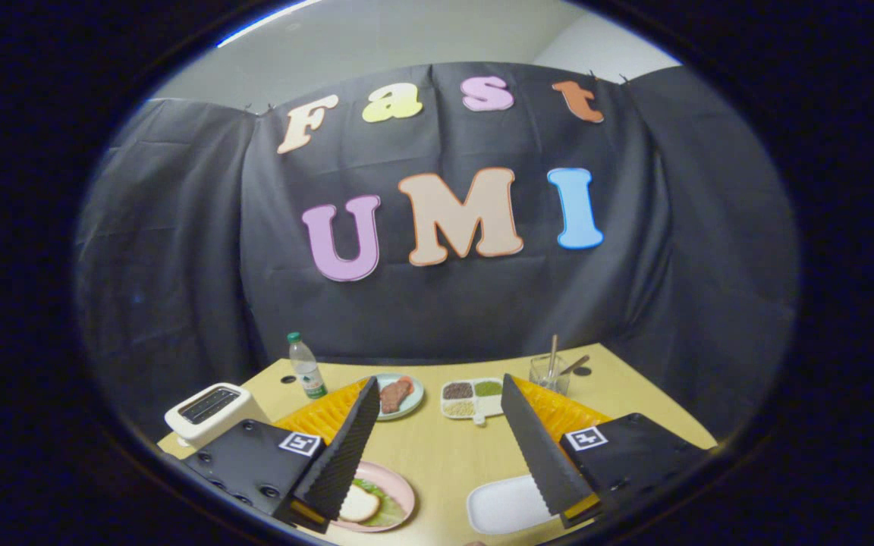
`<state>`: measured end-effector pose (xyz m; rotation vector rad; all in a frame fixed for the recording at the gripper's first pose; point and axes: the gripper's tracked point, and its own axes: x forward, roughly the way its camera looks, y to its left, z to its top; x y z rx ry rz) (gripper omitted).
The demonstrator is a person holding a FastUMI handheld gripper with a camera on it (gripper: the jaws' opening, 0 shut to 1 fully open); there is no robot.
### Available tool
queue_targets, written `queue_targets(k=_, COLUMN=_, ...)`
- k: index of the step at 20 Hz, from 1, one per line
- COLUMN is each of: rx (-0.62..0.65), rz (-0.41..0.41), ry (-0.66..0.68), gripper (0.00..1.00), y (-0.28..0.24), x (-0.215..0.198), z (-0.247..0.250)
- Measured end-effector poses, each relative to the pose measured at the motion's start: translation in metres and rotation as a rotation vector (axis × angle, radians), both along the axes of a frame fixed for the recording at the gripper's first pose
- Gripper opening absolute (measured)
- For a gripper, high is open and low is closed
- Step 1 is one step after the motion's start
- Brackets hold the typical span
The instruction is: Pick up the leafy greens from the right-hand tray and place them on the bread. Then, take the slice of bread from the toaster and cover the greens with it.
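While gripper (pixel 437 402) hangs wide open, holding nothing: one toaster (pixel 208 411), one bottle (pixel 306 368), two round plates (pixel 403 490), one white tray (pixel 504 506).

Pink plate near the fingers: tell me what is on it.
The pink plate holds a bread slice lying on leafy greens. One finger of the open gripper covers the plate's near side.

We counted one toaster (pixel 209 413) | one bottle (pixel 306 368) | two round plates (pixel 403 396) (pixel 399 485) | one white tray (pixel 509 504) | one divided dish (pixel 472 400) | one glass (pixel 549 373) | one pair of tongs (pixel 437 409), spread apart.
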<state>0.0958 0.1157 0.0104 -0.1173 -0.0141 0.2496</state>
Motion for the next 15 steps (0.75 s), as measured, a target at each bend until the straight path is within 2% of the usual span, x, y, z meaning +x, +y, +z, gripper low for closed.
queue_targets(k=5, rx=0.016, rz=0.0, ry=-0.07, gripper=1.0, y=-0.022, x=-0.007, z=0.023)
queue_targets(k=9, rx=0.067, rz=-0.003, ry=-0.072, gripper=1.0, y=-0.045, x=-0.009, z=0.032)
queue_targets(k=15, rx=0.077, rz=0.01, ry=-0.074, gripper=1.0, y=-0.076, x=-0.017, z=0.031)
